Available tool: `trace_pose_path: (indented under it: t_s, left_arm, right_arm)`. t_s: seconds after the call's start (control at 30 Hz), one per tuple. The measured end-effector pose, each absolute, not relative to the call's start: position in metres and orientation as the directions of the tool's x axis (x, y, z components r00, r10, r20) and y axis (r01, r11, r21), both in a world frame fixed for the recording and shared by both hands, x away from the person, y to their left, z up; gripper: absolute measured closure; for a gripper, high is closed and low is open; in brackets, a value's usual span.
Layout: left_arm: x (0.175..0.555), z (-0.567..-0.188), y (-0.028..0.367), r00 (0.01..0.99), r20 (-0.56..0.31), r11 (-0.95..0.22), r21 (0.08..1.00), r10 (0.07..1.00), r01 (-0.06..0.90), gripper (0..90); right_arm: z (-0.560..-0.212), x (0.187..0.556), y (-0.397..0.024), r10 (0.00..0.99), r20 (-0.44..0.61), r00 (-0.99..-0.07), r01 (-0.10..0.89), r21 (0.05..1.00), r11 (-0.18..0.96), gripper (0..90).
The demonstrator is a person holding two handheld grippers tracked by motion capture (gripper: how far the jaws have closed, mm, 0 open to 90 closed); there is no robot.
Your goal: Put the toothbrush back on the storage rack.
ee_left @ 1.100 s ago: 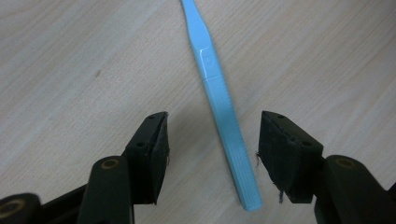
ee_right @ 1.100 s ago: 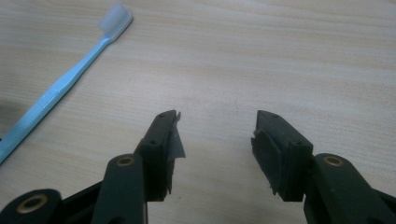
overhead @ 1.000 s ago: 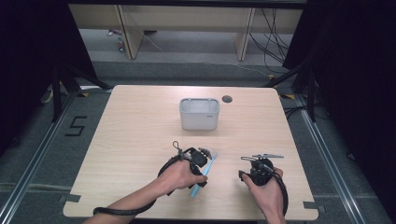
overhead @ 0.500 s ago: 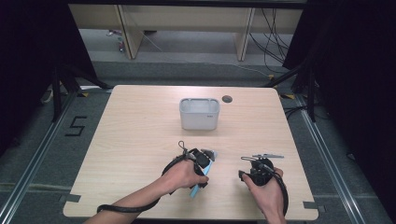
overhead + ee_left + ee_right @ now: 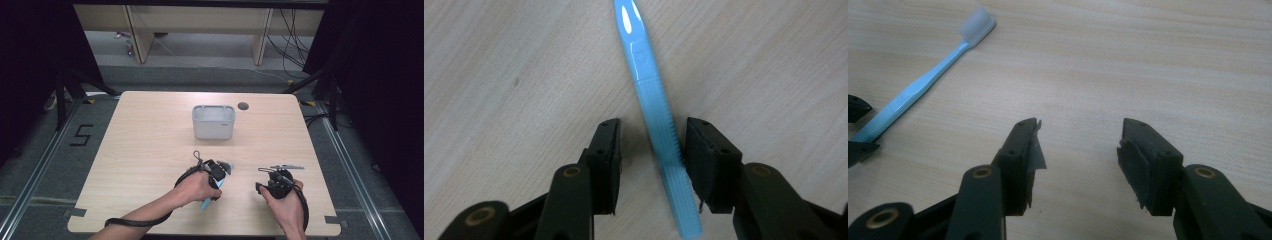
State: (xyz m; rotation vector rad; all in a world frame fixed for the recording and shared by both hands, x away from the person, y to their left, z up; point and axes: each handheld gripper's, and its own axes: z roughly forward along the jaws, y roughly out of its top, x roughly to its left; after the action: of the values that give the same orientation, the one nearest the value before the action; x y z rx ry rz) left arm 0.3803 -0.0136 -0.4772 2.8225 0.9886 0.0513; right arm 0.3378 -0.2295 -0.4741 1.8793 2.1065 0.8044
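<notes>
A light blue toothbrush [image 5: 651, 90] with a white bristle head [image 5: 976, 22] lies flat on the wooden table [image 5: 140, 145]. My left gripper [image 5: 651, 132] is open, one jaw on each side of the ribbed handle, with the right jaw close against it. In the high view the left gripper [image 5: 218, 176] sits over the toothbrush [image 5: 205, 203] near the table's front. My right gripper [image 5: 1080, 135] is open over bare wood with nothing between its jaws, to the right of the brush. It sits in the hand at the front right [image 5: 274, 179].
A grey rectangular bin [image 5: 213, 121] stands at the table's middle back. A round dark cable hole [image 5: 243, 106] lies just behind it to the right. The left gripper's jaw tips [image 5: 855, 107] enter the right gripper view at the left edge.
My left gripper has shifted slightly right and toward the front along the toothbrush. The right gripper has stayed in place.
</notes>
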Motion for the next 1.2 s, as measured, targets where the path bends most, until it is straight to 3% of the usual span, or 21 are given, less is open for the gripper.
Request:
trace_pose_path:
  t_s: [0.63,1.2]
  left_arm:
    - [0.3869,-0.4766,-0.0093,0.841,-0.009,-0.836,0.111,0.540,0.538,77.0]
    - [0.3882,-0.4768,-0.0062,0.878,-0.001,-0.874,0.095,0.478,0.476,78.4]
  right_arm:
    - [-0.4762,0.3372,-0.2309,0.962,0.188,-0.198,0.844,0.532,0.069,50.1]
    - [-0.4795,0.3387,-0.2328,0.965,0.159,-0.210,0.838,0.537,0.094,50.1]
